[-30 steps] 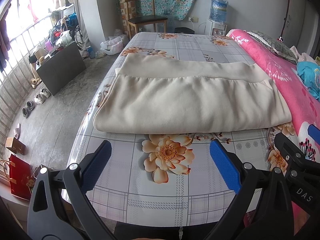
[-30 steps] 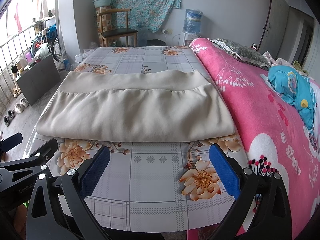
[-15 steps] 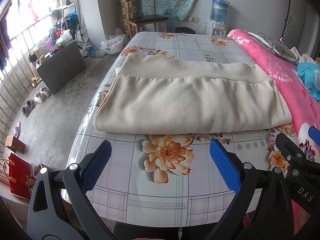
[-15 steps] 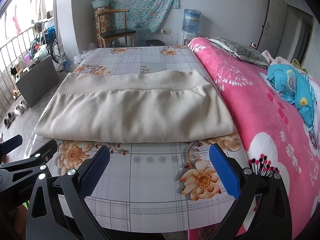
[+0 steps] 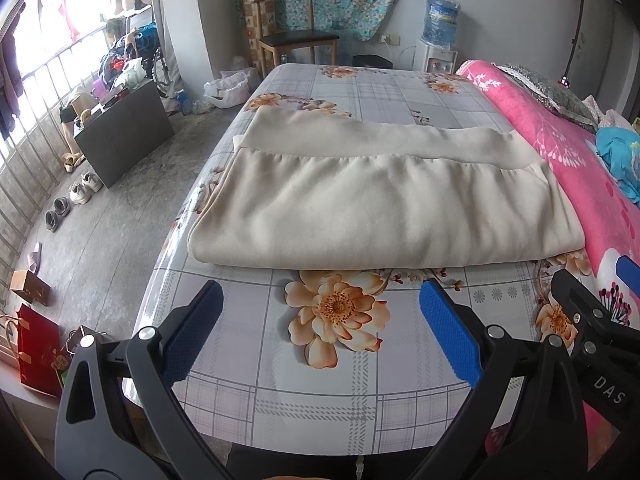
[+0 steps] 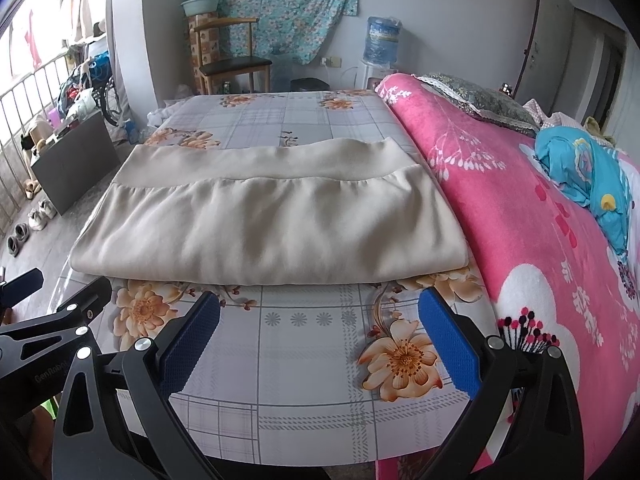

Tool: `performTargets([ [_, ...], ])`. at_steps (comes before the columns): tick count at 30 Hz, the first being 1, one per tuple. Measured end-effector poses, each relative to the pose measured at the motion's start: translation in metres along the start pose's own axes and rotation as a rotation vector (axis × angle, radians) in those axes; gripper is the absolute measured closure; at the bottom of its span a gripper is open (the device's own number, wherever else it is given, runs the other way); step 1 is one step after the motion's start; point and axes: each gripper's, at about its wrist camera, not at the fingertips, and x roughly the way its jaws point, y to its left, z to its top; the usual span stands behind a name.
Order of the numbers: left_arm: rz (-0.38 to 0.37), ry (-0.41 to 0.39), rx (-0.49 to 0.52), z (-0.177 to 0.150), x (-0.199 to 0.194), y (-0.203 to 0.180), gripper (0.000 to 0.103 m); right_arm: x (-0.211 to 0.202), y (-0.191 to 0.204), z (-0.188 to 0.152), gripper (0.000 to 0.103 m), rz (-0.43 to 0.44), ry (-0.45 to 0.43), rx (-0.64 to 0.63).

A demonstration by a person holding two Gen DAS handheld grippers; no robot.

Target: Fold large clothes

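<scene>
The cream garment (image 5: 384,208) lies folded into a broad rectangle on the floral tablecloth (image 5: 400,92), its thick folded edge facing the cameras and a smooth waistband-like strip along the far side. The folded edge sits just beyond an orange flower print (image 5: 338,316) on the cloth.

The left gripper (image 5: 320,332) hovers over the near part of the table, jaws spread wide, blue pads (image 5: 448,336) bare and gripping nothing. It stands apart from the garment, short of the folded edge.

The right gripper (image 6: 316,336) is likewise spread wide and empty, positioned near the folded edge but not touching it. Each tool is visible at the margin of the other's view, side by side.

To the right of the garment, a pink blanket (image 6: 520,208) borders the table, with a blue bundle (image 6: 588,176) lying on it. Beyond the table stand a wooden chair (image 5: 296,36) and a water dispenser (image 5: 438,40).
</scene>
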Motion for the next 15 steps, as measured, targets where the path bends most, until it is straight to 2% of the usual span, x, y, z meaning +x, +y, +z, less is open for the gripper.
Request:
performTargets([
  [15,-0.004,-0.008,-0.013,0.0022,-0.0043,0.0022,0.008,-0.0034,0.0029,0.0001,0.006,-0.002,-0.005,-0.006],
])
